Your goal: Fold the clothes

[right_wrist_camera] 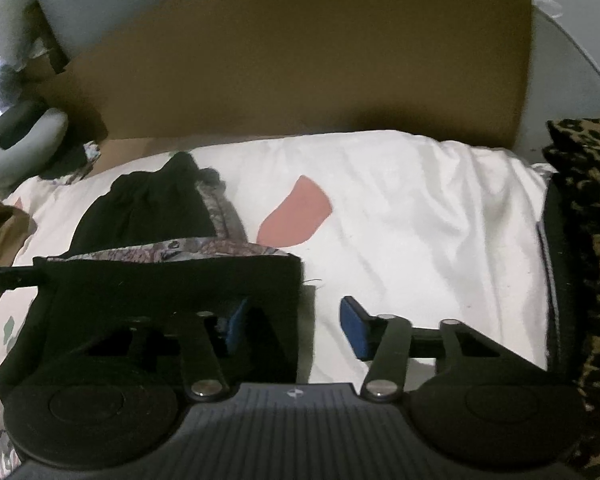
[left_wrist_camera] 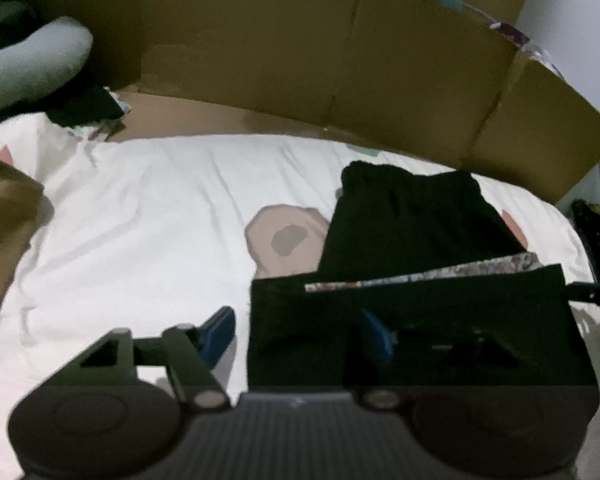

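A black garment [left_wrist_camera: 412, 220] with a patterned lining [left_wrist_camera: 420, 276] lies on the white bedsheet [left_wrist_camera: 140, 220], its near part folded over into a straight-edged band. My left gripper [left_wrist_camera: 296, 334] stands open over the band's left edge. One blue pad [left_wrist_camera: 218, 334] is over the sheet and the other over the black cloth. In the right wrist view the same garment [right_wrist_camera: 140, 208] fills the left half. My right gripper [right_wrist_camera: 296, 328] is open astride the band's right edge, with one pad [right_wrist_camera: 354, 328] over bare sheet. No pad is seen pressing on the cloth.
A brown cardboard sheet [left_wrist_camera: 300, 60] stands along the far side of the bed. A leopard-print fabric [right_wrist_camera: 588, 240] lies at the right edge, a grey neck pillow [right_wrist_camera: 20, 144] at the far left, and a brown cloth [left_wrist_camera: 4, 220] at the left.
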`<state>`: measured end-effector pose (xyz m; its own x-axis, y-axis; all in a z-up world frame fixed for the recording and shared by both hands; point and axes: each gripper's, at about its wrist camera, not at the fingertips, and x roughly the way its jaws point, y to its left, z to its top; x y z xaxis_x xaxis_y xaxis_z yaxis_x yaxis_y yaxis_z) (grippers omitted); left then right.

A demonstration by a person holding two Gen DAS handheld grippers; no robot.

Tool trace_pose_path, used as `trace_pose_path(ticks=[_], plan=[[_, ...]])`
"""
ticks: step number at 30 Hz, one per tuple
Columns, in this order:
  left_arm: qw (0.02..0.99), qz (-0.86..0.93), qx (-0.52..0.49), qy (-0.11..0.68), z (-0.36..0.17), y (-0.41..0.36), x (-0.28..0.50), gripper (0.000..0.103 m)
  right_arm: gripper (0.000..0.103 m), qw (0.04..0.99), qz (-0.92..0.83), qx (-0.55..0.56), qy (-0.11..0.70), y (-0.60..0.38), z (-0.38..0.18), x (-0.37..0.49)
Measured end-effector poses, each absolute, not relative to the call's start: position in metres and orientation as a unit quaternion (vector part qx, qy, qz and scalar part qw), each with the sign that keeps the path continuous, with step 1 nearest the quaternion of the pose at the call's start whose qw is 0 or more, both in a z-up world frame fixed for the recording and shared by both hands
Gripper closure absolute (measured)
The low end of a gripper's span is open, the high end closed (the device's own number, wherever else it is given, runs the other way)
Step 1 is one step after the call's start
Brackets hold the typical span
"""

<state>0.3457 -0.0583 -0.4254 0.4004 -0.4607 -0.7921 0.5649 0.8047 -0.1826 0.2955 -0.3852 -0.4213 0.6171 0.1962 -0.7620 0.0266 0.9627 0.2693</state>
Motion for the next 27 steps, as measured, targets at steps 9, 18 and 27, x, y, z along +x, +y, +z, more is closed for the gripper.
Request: trace_pose_path(ticks=[9, 18, 27], plan=[[0.827, -0.311, 0.033, 0.467, -0.435, -0.057, 0.352, 0.052, 0.100, 0.873, 0.065, 0.175, 0.451, -0.389, -0.431, 0.309], [0.832, -0.308, 0.035, 0.460, -0.430, -0.052, 0.355, 0.089, 0.102, 0.887, 0.063, 0.164, 0.426, -0.389, -0.416, 0.307], [0.839, -0.302, 0.030, 0.452, -0.425, -0.050, 0.361, 0.094, 0.102, 0.898, 0.057, 0.153, 0.409, -0.387, -0.406, 0.314]])
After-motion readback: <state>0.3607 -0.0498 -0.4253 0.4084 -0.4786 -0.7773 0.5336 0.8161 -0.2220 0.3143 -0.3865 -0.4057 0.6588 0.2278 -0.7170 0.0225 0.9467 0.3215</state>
